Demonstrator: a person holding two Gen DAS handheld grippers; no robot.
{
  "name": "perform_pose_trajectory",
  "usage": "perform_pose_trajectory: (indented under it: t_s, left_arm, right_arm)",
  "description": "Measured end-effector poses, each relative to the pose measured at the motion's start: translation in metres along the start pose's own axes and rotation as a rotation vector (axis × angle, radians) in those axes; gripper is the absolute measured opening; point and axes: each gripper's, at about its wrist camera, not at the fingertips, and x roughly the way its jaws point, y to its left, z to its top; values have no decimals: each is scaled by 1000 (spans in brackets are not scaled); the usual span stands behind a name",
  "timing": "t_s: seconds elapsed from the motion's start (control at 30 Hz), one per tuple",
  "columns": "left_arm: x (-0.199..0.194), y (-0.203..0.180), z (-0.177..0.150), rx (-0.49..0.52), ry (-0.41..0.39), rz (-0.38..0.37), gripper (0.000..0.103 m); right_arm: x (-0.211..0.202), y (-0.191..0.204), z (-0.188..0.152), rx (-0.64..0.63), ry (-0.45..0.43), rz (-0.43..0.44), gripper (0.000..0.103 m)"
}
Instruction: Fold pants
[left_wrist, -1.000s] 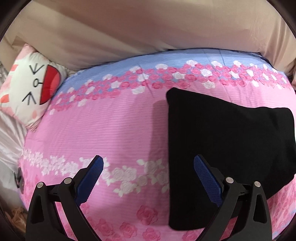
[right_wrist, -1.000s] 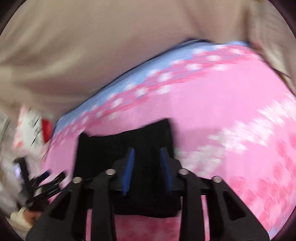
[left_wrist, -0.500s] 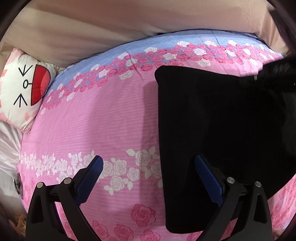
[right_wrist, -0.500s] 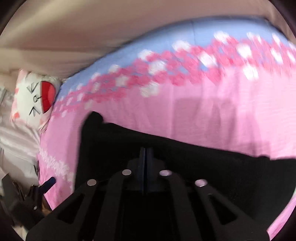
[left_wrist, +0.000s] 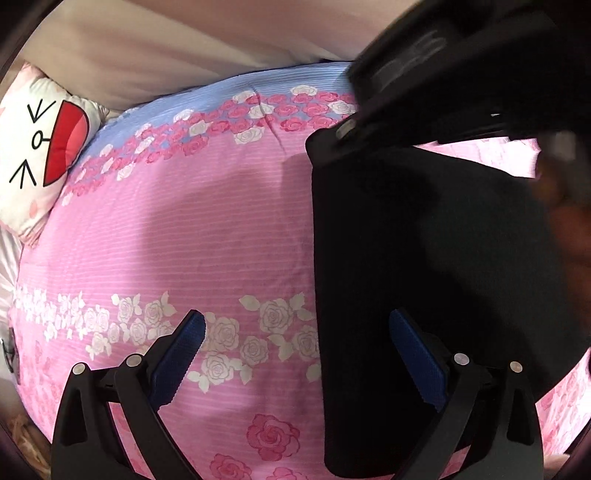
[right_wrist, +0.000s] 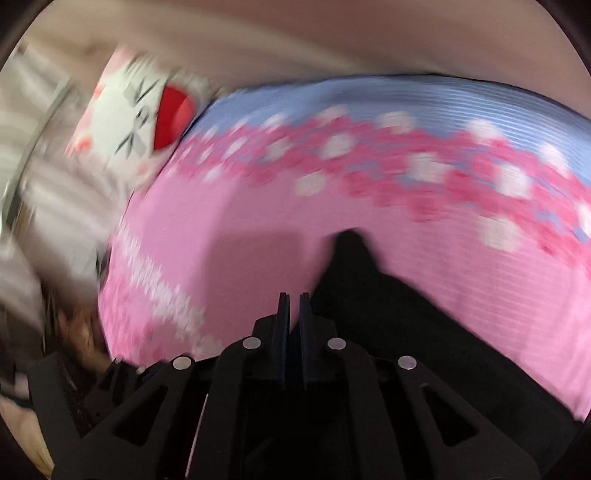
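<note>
Swung across over the pants (left_wrist: 424, 277), the right gripper (right_wrist: 294, 321) is now clenched, apparently empty. Left gripper (left_wrist: 295, 358) hovers released astride their left edge. Pants lie folded on the bedspread (left_wrist: 184, 229); the fold seems nearly finished.

Black hand-held gripper (left_wrist: 295, 354), blue ribbed pads (left_wrist: 417, 365), seemingly silver rivets (left_wrist: 460, 359)

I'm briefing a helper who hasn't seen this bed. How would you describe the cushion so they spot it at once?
Start at the pink rose-patterned bedspread and follow its blue-striped far edge to the left corner. There lies a white square cushion printed with a cartoon face, whiskers and a red open mouth, the only white thing beside the flat black pants.
</note>
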Motion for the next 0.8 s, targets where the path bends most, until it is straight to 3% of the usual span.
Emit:
perform_pose_trajectory:
  t_s: [0.03,0.07,0.1,0.17,0.27,0.33,0.43,0.5,0.57,0.6,0.63,0.73,0.8]
  left_arm:
    - [1,-1,1,1,1,1,98]
    - [1,-1,1,3,1,5,98]
    - [1,0,1,5,-1,7,98]
    - [2,2,2,11,3,0,98]
    - [4,5,2,-1,5,-16,98]
    - [5,7,3,-11,6,-20,98]
    - [4,5,2,-3,2,-7,98]
    - [2,2,1,7,-3,9,98]
    - [1,-2,1,18,-6,-5,98]
    - [0,-4,1,21,-5,-10,98]
    - [-1,-7,2,35,-7,32,98]
    - [-4,-12,1,73,-20,72,98]
    - [-4,-13,1,75,-23,83,98]
  right_arm:
    - [17,-7,5,6,19,-51,0]
    - [25,-19,6,47,15,-33,0]
    - [26,-35,9,137,-17,41,0]
    - [9,-44,10,228,-72,48,0]
    - [-46,-40,-10,223,-197,63,5]
    - [-81,-48,-46,235,-224,53,5]
    - [-112,-66,-103,257,-207,-77,5]
    - [-134,-120,-150,441,-240,-213,4]
    - [-153,-165,-193,657,-316,-141,0]
    - [-168,-170,-205,725,-359,-196,0]
    - [-178,-165,-206,710,-377,-227,5]
    - [-185,-136,-199,589,-414,-179,6]
    - [-169,-141,-202,541,-346,-256,4]
